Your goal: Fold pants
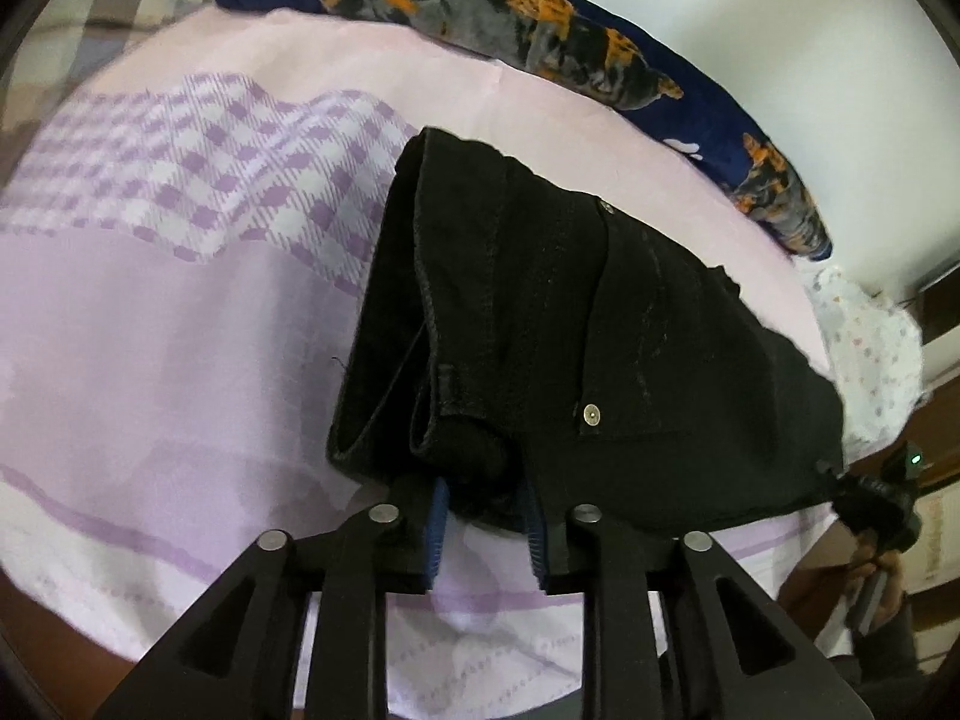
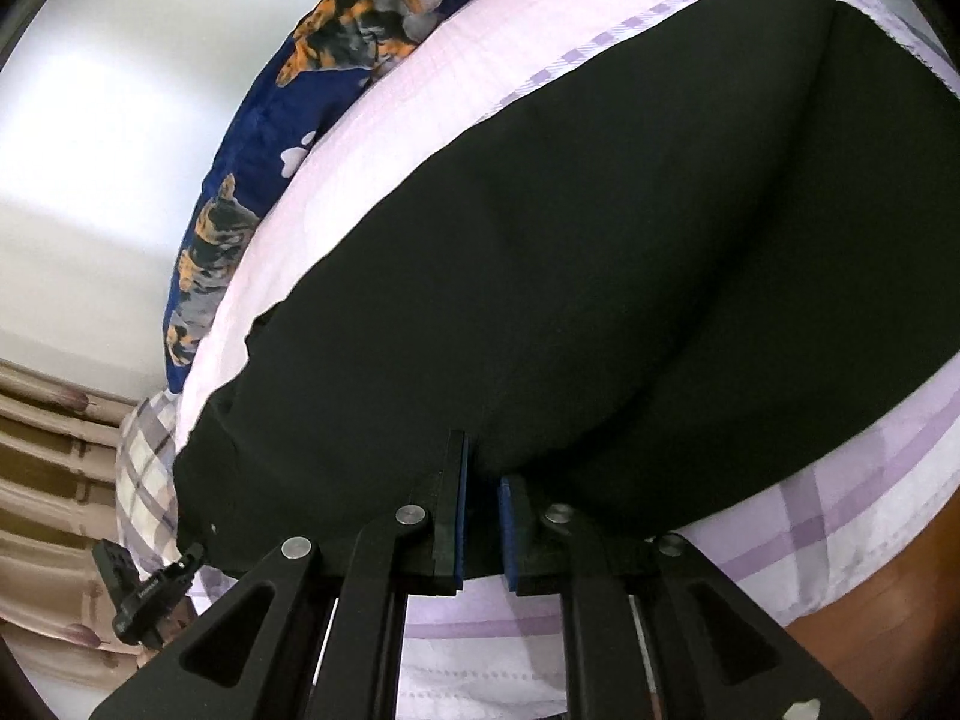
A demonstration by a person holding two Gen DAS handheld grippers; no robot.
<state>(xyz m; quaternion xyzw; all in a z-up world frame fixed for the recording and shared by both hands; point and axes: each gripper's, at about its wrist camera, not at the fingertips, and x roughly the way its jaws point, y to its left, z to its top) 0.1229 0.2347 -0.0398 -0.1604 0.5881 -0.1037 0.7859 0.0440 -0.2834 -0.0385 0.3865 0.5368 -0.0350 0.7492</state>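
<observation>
Black pants (image 1: pixel 540 330) lie on a bed with a lilac checked sheet (image 1: pixel 180 300). In the left wrist view the waistband end with metal rivets is nearest, and my left gripper (image 1: pixel 486 516) has its blue-padded fingers (image 1: pixel 437 516) around the bunched waistband edge, closed on the cloth. In the right wrist view the pants (image 2: pixel 600 270) fill the middle as a broad dark fold. My right gripper (image 2: pixel 483 498) is nearly closed, pinching the near edge of the black fabric between its pads (image 2: pixel 507 510).
A navy pillow with orange and grey dog print (image 1: pixel 540 30) lies along the far side of the bed, also in the right wrist view (image 2: pixel 270 138). A white wall is behind. Curtains (image 2: pixel 48 480) hang at left. The other gripper shows at the right edge (image 1: pixel 888 498).
</observation>
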